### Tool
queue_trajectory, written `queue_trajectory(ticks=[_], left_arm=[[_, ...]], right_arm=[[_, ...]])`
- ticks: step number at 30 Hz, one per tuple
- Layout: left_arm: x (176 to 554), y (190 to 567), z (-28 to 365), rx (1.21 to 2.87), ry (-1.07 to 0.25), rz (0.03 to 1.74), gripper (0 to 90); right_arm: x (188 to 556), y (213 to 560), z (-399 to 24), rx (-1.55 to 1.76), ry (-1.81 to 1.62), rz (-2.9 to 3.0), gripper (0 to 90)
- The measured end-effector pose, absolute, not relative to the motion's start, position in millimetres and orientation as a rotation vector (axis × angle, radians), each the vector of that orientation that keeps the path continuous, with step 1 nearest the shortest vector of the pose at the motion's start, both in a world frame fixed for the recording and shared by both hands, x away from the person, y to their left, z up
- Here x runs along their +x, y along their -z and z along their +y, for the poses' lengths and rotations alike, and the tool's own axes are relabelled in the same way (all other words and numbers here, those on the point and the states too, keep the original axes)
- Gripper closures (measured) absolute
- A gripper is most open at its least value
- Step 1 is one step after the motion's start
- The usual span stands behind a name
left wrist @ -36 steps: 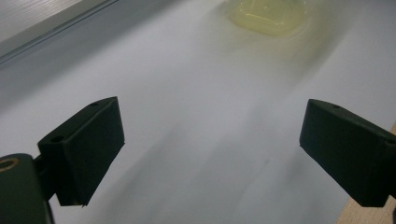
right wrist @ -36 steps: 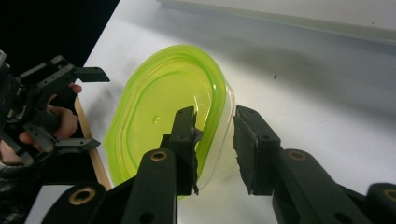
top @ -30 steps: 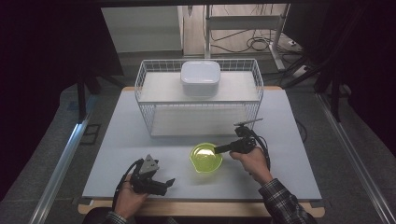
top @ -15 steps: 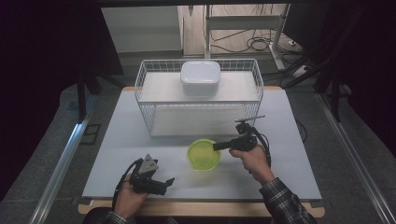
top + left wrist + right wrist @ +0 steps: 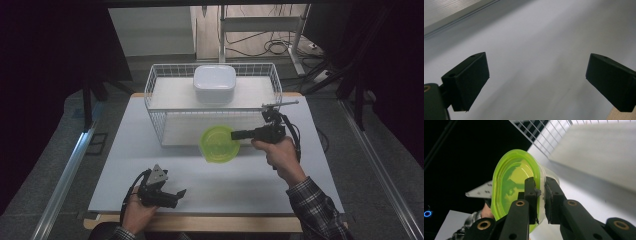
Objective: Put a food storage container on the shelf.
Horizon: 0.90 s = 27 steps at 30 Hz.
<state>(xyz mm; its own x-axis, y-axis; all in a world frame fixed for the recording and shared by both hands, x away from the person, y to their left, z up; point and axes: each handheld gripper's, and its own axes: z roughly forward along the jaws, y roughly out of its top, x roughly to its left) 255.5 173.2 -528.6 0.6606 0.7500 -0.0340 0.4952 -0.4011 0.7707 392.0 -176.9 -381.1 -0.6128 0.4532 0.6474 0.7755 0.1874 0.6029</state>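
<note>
At the near left of the white table, the left gripper lies low in a person's hand, a grey three-cornered plate on its top. Its own camera shows its two black jaws standing wide apart, with bare tabletop between them.

Toward the middle, a lime-green lidded container hangs above the table, in front of the near wall of a white wire basket. The right gripper view shows the container tipped on edge, its green lid facing left and its clear body behind.

The right gripper reaches in level from the right, its jaws clamped on the container's rim: one pad presses the lid side and the other the clear wall. A hand in a plaid sleeve holds it, and a cable loops off its back.

Farther off, a white, rounded lidded box sits on the basket's upper level.

No brand, label or writing can be read on any of these things.
</note>
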Motion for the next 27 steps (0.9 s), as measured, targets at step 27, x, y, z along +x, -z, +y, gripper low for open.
queue_trajectory(ticks=[27], left_arm=[[255,528,172,2.085,-0.39,0.948,4.8]], right_arm=[[441,245,-155,-1.261,1.664,-2.137,81.8]])
